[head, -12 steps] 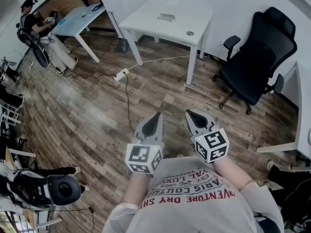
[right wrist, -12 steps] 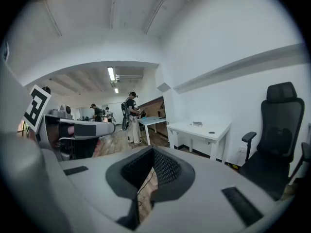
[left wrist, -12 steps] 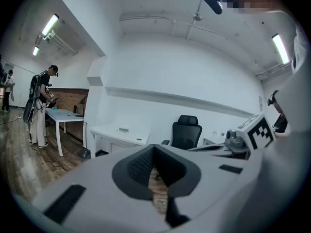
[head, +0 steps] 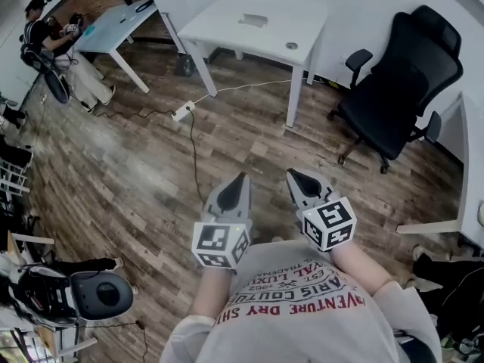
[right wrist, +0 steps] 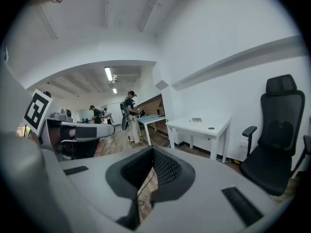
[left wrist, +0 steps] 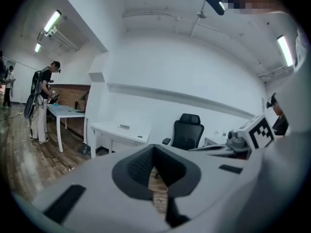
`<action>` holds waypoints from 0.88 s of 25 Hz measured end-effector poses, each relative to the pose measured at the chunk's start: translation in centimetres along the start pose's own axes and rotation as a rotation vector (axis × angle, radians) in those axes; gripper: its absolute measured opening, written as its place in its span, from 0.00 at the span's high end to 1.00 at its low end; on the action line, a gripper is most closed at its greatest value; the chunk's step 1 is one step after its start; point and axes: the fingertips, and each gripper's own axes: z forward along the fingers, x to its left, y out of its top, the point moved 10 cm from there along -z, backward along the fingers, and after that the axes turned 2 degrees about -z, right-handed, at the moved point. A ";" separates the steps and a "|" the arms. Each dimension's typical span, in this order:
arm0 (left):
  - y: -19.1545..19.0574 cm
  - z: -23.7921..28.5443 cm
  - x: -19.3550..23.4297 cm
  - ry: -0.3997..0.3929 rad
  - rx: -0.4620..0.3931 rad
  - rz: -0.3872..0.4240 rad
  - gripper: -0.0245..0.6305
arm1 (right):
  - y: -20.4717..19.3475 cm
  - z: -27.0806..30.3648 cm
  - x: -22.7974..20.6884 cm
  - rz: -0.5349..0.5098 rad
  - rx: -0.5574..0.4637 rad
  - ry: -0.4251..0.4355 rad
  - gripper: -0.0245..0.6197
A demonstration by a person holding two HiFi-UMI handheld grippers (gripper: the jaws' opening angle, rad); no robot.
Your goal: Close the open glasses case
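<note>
No glasses case shows clearly. A small grey flat object lies on the white desk far ahead, too small to identify; the left gripper view shows it too, as does the right gripper view. My left gripper and right gripper are held side by side at chest height over the wooden floor. Both are shut with nothing between the jaws. The meeting tips fill the bottom of the left gripper view and the right gripper view.
A black office chair stands right of the desk. A power strip and cable lie on the floor ahead. A second table with a person beside it is at far left. Another chair sits low left. A white desk edge is at right.
The desk and floor have slid slightly up and left in the head view. Both grippers keep the same shut pose in front of the chest.
</note>
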 end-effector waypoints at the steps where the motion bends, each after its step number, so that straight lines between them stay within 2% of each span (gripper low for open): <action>1: -0.2 0.2 0.1 0.001 0.004 -0.001 0.96 | -0.1 0.1 -0.3 0.014 -0.004 -0.003 0.95; 7: -1.2 1.6 0.9 0.013 0.035 -0.015 0.96 | -1.3 1.5 -1.5 0.063 0.014 -0.001 0.95; 12: -1.7 3.8 2.9 0.035 0.075 -0.066 0.96 | -1.6 3.7 -2.5 0.088 0.055 0.014 0.94; 17: -2.1 7.1 5.7 0.014 0.105 -0.092 0.96 | -1.4 7.5 -4.0 0.106 0.085 -0.009 0.94; 22: -0.3 11.9 10.2 -0.016 0.106 -0.091 0.96 | 0.3 12.9 -5.9 0.105 0.088 -0.044 0.95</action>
